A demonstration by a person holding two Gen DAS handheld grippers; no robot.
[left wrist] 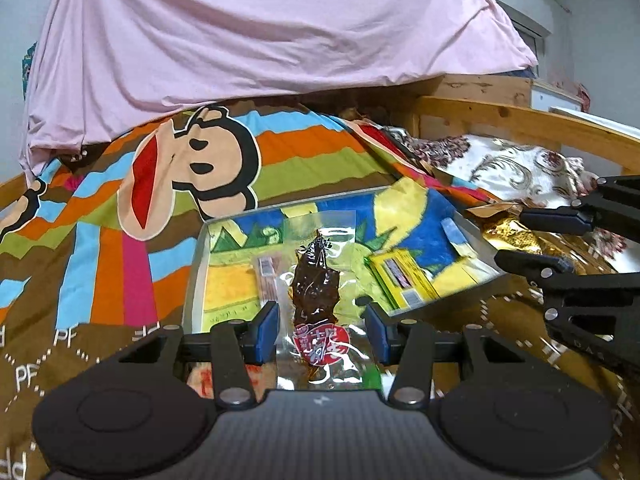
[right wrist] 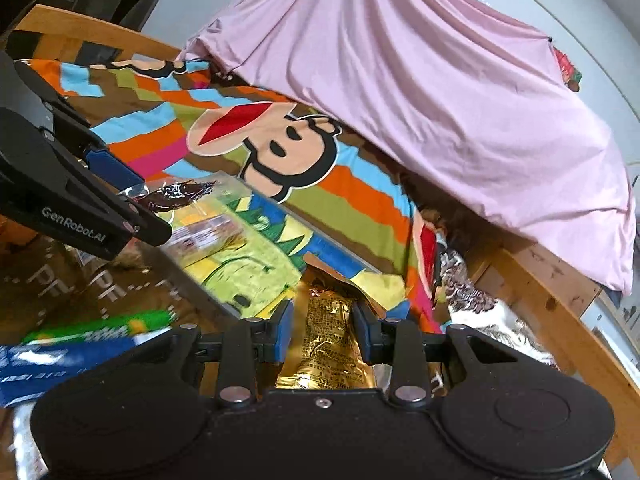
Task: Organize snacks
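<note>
My left gripper [left wrist: 323, 330] is shut on a clear packet [left wrist: 316, 300] holding a dark brown meat snack with a red label, over the near edge of a shallow tray [left wrist: 199, 264] with a cartoon picture in its bottom. In the tray lie a thin sausage stick packet [left wrist: 266, 276] and a yellow-green packet [left wrist: 400, 280]. My right gripper [right wrist: 324, 332] is shut on a crinkled gold snack bag [right wrist: 332, 340] at the tray's right side. From the left wrist view the right gripper [left wrist: 516, 238] comes in from the right with the gold bag [left wrist: 508, 232].
The tray rests on a striped cartoon-monkey bedspread [left wrist: 120, 240]. A green packet [right wrist: 100, 328] and a blue packet [right wrist: 40, 360] lie on it near me. A pink sheet [left wrist: 240, 32] drapes behind. A wooden bed frame [left wrist: 520, 120] and floral cloth [left wrist: 512, 164] border the right.
</note>
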